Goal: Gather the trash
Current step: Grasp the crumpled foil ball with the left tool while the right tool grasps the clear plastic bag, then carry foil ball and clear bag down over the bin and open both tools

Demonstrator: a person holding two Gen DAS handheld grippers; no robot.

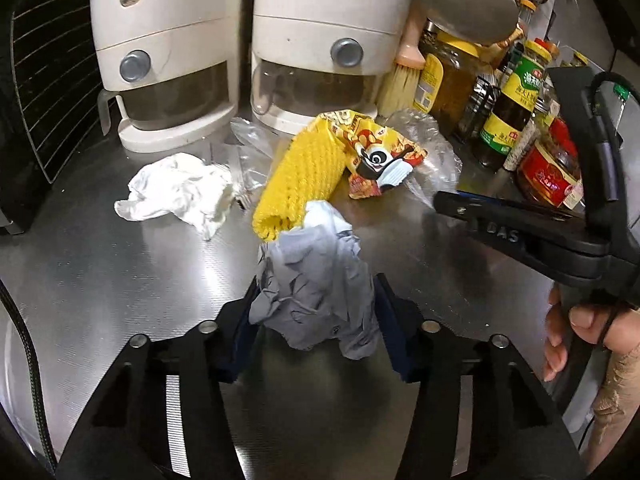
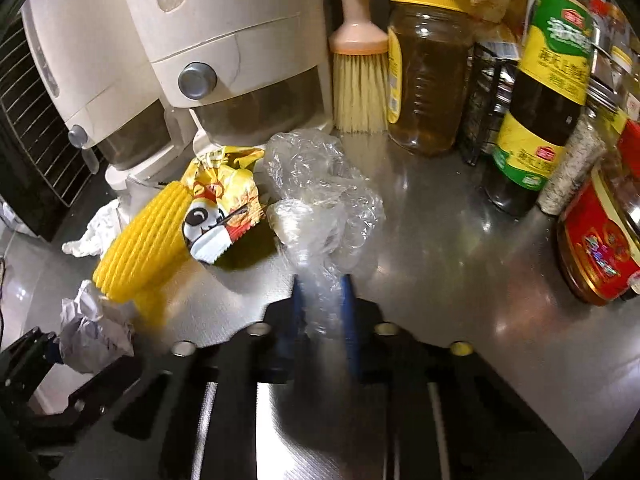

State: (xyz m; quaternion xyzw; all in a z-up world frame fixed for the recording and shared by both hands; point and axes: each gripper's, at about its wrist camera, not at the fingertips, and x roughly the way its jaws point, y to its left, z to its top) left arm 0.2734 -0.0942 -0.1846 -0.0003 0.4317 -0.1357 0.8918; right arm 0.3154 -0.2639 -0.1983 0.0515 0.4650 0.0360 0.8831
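Grey crumpled paper wad [image 1: 316, 276] is sitting between the left gripper [image 1: 314, 300] fingers [image 1: 390, 320], both blue pads pressing its sides: gripping it, just above the steel table [image 1: 120, 272]. Right wrist view is showing the same wad [image 2: 94, 332] at its near left edge, with the left gripper [image 2: 44, 356] behind it.

Clear plastic film [image 2: 320, 200] is trailing down into the right gripper [image 2: 322, 308]; its fingers [image 2: 350, 304] are standing close together, pinching the film's near tail. Left view is only showing that gripper [image 1: 444, 202] side-on at right, tips blurred against the film [image 1: 424, 148], so grip is not readable there. A hand [image 1: 580, 328] is wrapping its handle, seen in the left view only.

Remaining trash, mid-table:
- yellow foam net sleeve [image 1: 300, 180], touching the far side of the grey wad
- yellow snack wrapper [image 1: 376, 152] with panda print, lying over the sleeve's far right end, beside the film
- white crumpled tissue [image 1: 180, 190], left of the sleeve; only a sliver [image 2: 96, 228] is peeking out in the right view

Far side: two white dispensers [image 1: 168, 40], brush [image 1: 404, 80], jars and sauce bottles [image 1: 516, 100] at far right. Right view is showing the honey-coloured jar [image 2: 428, 72] in full; left view is hiding most of it. Wire rack [image 1: 44, 72] is standing at far left.
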